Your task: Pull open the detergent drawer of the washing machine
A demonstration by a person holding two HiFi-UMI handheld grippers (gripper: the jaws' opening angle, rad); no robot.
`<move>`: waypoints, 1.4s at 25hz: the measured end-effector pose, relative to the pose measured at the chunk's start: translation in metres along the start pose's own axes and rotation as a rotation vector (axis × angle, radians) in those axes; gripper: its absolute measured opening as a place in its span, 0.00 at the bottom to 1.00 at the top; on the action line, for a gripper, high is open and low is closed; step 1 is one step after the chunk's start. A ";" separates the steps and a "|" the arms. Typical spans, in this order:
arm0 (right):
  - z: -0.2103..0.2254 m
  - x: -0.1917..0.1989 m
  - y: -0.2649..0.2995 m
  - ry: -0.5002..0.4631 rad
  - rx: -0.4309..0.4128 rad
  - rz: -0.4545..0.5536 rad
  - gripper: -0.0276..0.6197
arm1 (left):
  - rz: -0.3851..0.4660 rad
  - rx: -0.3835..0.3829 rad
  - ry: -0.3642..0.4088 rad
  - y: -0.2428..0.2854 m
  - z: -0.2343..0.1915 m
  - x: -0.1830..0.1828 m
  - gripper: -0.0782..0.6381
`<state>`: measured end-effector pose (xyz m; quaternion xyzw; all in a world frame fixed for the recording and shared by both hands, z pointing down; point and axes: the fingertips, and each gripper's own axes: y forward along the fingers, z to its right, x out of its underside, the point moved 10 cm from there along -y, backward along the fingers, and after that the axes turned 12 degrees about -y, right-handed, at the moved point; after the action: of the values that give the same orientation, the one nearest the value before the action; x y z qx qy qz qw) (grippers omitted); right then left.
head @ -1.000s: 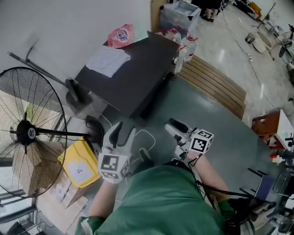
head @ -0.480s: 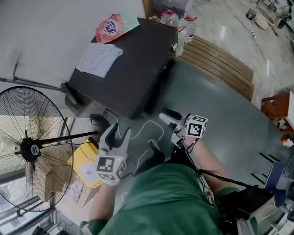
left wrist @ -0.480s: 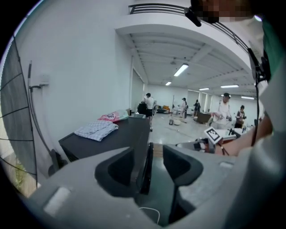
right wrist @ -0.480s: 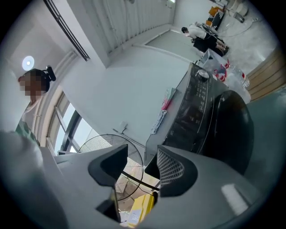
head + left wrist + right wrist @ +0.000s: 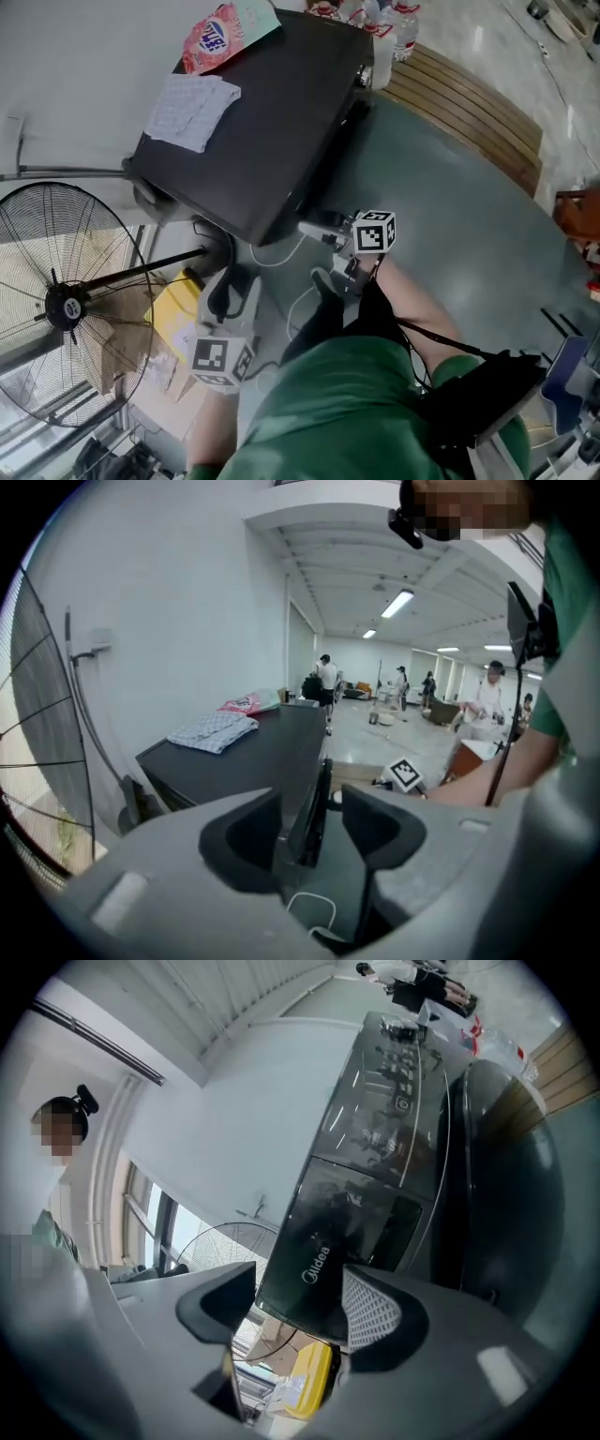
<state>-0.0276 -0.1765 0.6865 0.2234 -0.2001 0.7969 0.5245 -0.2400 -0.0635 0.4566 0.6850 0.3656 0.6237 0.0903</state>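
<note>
Head view, looking steeply down: a person in a green shirt (image 5: 347, 412) is holding the left hand-held gripper (image 5: 228, 292) low, its moulded grey jaws standing apart around nothing. The right hand-held gripper (image 5: 298, 1302), one pad finely ribbed, has just been opening. Its spread jaws are framing a corner of the glossy black detergent drawer (image 5: 352, 1227), which is sitting flush in the boxy washing machine (image 5: 272, 122). A checked cloth (image 5: 192, 98) is lying on top.
</note>
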 end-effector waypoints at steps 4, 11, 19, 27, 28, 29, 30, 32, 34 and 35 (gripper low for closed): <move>0.025 0.006 0.016 0.026 -0.032 -0.031 0.53 | -0.037 -0.033 -0.026 0.005 -0.007 0.009 0.39; 0.050 0.011 0.035 0.062 -0.098 -0.039 0.62 | -0.079 -0.070 -0.056 0.005 -0.016 0.021 0.39; 0.060 0.007 0.050 0.117 -0.221 0.029 0.63 | -0.107 -0.094 -0.093 0.001 -0.023 0.033 0.39; 0.057 0.015 0.044 0.180 -0.209 0.136 0.55 | -0.129 -0.105 -0.145 -0.009 -0.014 0.047 0.38; 0.053 0.016 0.041 0.183 -0.208 0.143 0.54 | -0.129 -0.106 -0.143 -0.012 -0.008 0.049 0.38; 0.051 0.017 0.039 0.187 -0.208 0.149 0.54 | -0.132 -0.107 -0.139 -0.015 -0.004 0.050 0.37; 0.050 0.017 0.039 0.189 -0.207 0.153 0.54 | -0.135 -0.108 -0.137 -0.017 -0.001 0.052 0.37; 0.052 0.016 0.042 0.185 -0.211 0.159 0.54 | -0.142 -0.112 -0.137 -0.018 0.001 0.054 0.37; 0.057 0.017 0.046 0.189 -0.213 0.167 0.53 | -0.147 -0.119 -0.136 -0.019 0.000 0.058 0.37; 0.058 0.018 0.045 0.194 -0.215 0.173 0.52 | -0.149 -0.124 -0.135 -0.021 0.003 0.060 0.37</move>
<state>-0.0668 -0.2120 0.7401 0.0701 -0.2512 0.8309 0.4915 -0.2482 -0.0105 0.4912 0.6895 0.3691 0.5892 0.2031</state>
